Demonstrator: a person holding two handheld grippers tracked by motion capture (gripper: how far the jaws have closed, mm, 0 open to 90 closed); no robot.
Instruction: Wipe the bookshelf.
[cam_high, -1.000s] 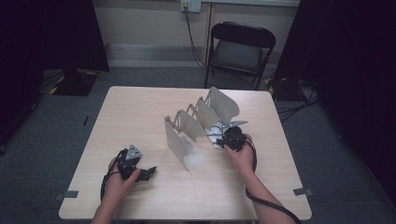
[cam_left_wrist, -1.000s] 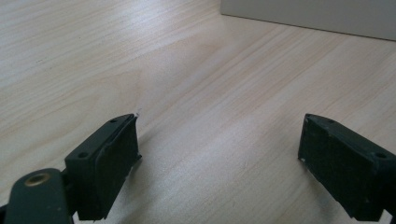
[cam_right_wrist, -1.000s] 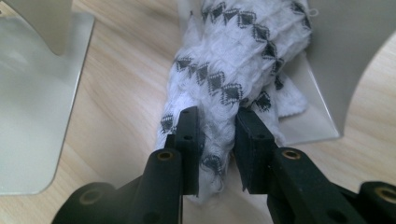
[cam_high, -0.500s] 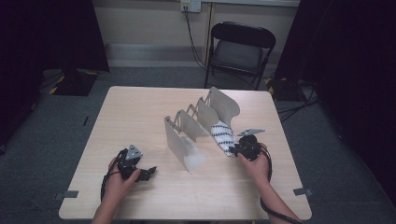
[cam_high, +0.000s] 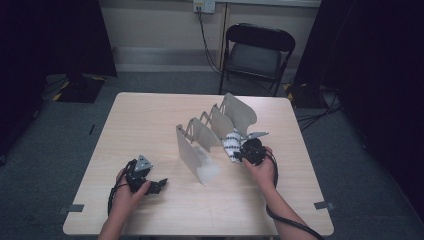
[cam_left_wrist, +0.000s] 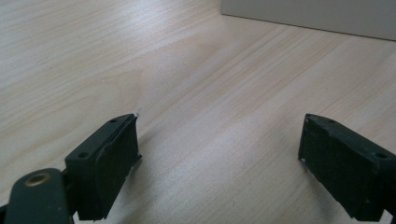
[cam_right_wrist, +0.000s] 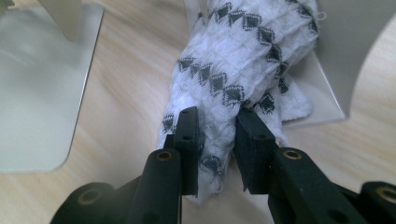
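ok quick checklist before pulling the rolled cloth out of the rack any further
1. Right gripper shut on the cloth: ok.
2. Grip takes in the whole roll: not ok, jaws pinch only part of its near end.
3. Cloth free of the rack: not ok, its far end lies between the panels.
4. Left gripper out of the way: ok, open over bare table.
5. Rack held steady: not ok, nothing holds it.

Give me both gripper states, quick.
Left gripper: open, holding nothing, over the table.
Right gripper: shut on the rolled cloth.
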